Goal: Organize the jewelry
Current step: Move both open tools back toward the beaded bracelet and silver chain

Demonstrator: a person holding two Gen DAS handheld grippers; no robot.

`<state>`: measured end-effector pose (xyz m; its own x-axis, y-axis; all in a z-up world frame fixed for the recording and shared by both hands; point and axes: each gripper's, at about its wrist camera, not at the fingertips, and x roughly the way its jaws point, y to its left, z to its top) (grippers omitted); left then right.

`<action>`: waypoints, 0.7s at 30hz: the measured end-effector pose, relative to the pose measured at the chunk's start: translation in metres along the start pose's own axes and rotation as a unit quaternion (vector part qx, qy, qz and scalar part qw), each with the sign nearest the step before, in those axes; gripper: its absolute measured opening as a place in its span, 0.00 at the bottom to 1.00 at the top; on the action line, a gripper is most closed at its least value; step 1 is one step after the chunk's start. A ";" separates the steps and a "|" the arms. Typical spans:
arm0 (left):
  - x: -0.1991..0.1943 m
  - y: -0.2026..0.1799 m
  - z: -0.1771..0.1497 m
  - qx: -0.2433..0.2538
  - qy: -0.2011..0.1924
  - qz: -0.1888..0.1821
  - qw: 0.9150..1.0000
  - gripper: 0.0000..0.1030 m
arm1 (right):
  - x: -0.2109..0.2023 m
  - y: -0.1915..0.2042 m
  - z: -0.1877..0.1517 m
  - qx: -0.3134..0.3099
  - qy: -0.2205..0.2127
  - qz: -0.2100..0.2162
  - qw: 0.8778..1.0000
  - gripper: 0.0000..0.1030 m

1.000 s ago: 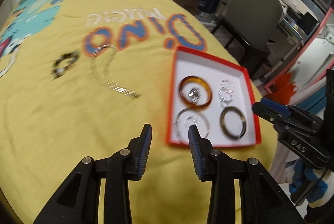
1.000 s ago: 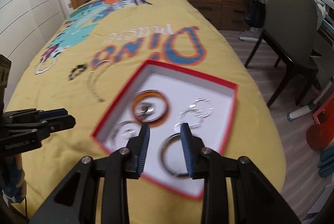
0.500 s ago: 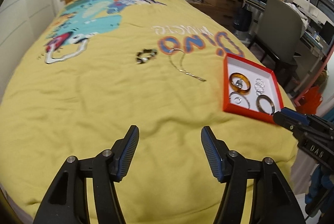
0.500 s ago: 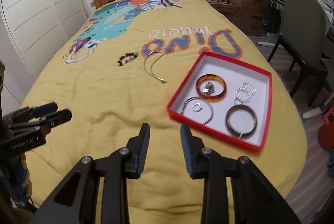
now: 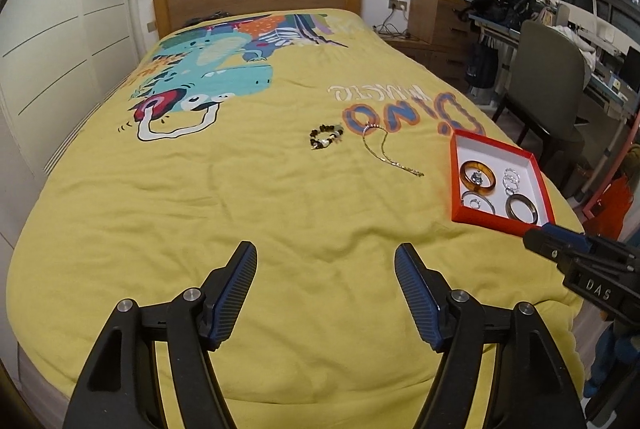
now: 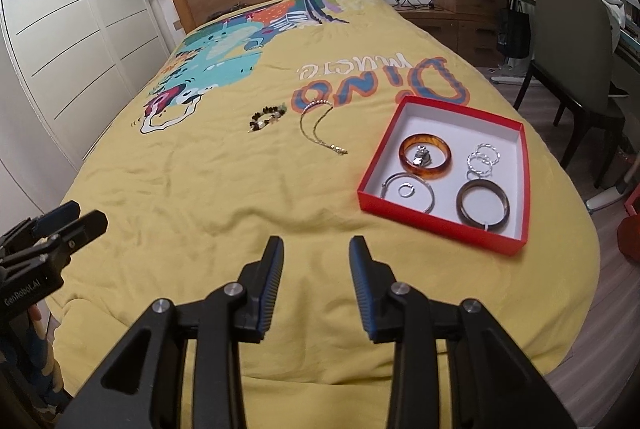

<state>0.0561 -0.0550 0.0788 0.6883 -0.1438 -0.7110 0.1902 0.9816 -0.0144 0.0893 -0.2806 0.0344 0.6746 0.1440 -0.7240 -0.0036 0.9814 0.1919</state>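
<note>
1. On the bed [image 5: 168, 213], over a yellow cover with a dinosaur print: a red box [image 6: 524, 181] with a white floor, lying near the right edge.
2. In the box: 1 amber bangle [image 6: 444, 159] at the far left with a small silver piece [image 6: 421, 157] inside its ring; 1 cluster of thin silver rings [image 6: 483, 161] at the far right; 1 thin silver hoop [image 6: 428, 193] at the near left with a small ring [image 6: 407, 191] inside it; 1 dark bangle [image 6: 482, 204] at the near right.
3. Outside the box, on the cover: 1 dark beaded bracelet [image 5: 325, 137] and, just to its right, 1 fine chain necklace [image 5: 386, 153] lying in a loop. Both sit left of the box, apart from it.
4. Left gripper [image 5: 325, 261]: over bare cover at the near end of the bed, well short of all the jewelry; jaws spread wide, having just been opening, nothing between them.
5. Right gripper [image 6: 316, 255]: over bare cover, near and left of the box; jaws parted, having just been opening, nothing between them.
</note>
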 end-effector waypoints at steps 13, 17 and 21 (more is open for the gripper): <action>0.011 -0.001 -0.001 0.006 0.004 0.011 1.000 0.70 | 0.008 0.004 -0.005 0.000 0.005 0.001 1.000 0.32; 0.018 0.001 -0.001 0.008 0.010 0.017 1.000 0.72 | 0.017 0.003 -0.005 0.001 0.013 0.005 1.000 0.32; 0.026 0.004 -0.001 0.006 0.018 0.024 1.000 0.72 | 0.027 0.004 -0.006 -0.001 0.020 0.010 1.000 0.32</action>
<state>0.0742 -0.0546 0.0590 0.6716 -0.0912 -0.7353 0.1654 0.9858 0.0289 0.1025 -0.2718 0.0116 0.6449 0.1691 -0.7453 -0.0186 0.9784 0.2059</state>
